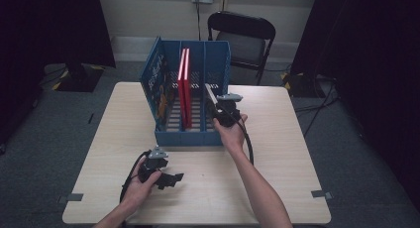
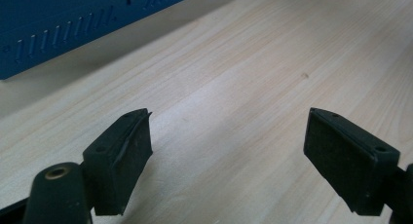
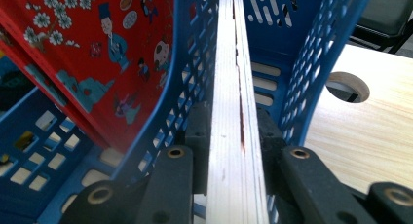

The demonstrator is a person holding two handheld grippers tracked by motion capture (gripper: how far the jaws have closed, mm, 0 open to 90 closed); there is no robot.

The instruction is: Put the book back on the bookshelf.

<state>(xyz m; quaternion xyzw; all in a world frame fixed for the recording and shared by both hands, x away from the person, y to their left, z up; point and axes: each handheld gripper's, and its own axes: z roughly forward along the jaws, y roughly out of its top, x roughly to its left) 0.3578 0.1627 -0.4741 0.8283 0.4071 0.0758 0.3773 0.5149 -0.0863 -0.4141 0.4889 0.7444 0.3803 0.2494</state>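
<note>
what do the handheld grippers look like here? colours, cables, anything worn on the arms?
Both are black. The left gripper and right gripper each carry a grey three-cornered plate on top and trail a black cable. The left gripper's fingers end in blocky black pads with small screw holes; brass-coloured fasteners sit at the jaw bases. Forearms are bare, no sleeves visible.

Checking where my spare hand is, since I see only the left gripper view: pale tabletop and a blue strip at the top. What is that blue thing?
Observer: A blue file rack with three slots, standing on the table.
Operator: Anything in it?
Observer: Red books stand upright in the middle slot.
Operator: And the right gripper?
Observer: The right gripper is shut on the page edge of another book, which it holds in the rack's right-hand slot.
Operator: My own gripper?
Observer: The left gripper sits low over the table in front of the rack, jaws open on nothing.
</note>
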